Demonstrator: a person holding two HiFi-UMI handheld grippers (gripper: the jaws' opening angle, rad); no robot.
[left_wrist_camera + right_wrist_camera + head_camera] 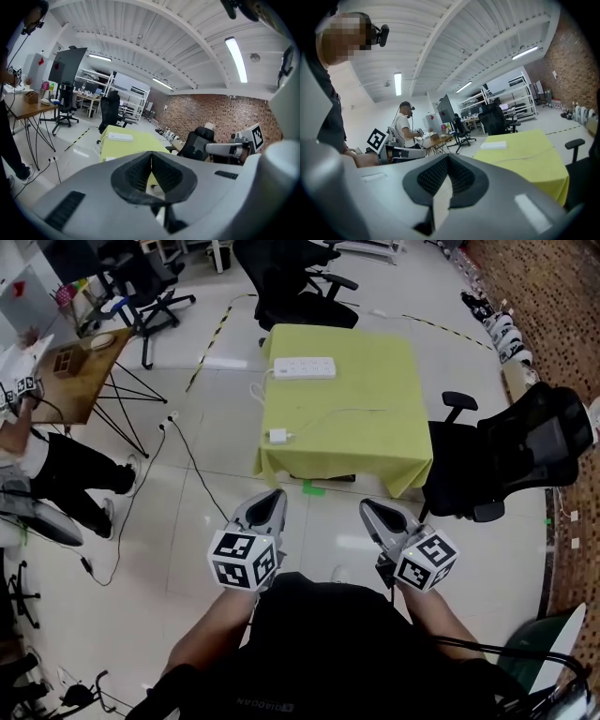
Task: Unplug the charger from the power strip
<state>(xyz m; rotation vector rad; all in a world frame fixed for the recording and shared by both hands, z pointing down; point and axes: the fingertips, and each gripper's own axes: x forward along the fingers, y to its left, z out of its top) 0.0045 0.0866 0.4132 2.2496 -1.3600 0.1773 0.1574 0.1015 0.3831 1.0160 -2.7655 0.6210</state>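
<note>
Floor [216, 521]: pale tiles, below both tongs and spreading ahead of them.
Surface [375, 442]: a square one under a yellow-green cloth, straight ahead of both tongs and well apart from them, its near edge facing them.
Chair [525, 451]: black, off to the right of the right tongs, just beside the surface's near right corner.
Person [56, 474]: far to the left of the left tongs, in dark trousers, only partly in the head view.
Left tongs [270, 501]: held low, tips aimed at the surface. The jaws are pressed together with nothing between them, and the marker cube sits at the rear.
Right tongs [373, 510]: beside the left pair and apart from it, aimed the same way. The jaws are fully closed and empty.
Strip [304, 367]: white and long, lying flat on the far part of the surface, ahead of the gap between the two tongs and nearer the left pair's line.
Charger [278, 436]: a small white block by the near left edge of the surface, straight ahead of the left tongs. It lies apart from the strip and nearer the tongs than the strip.
Cable [337, 412]: thin and white, running from the charger rightward across the cloth.
</note>
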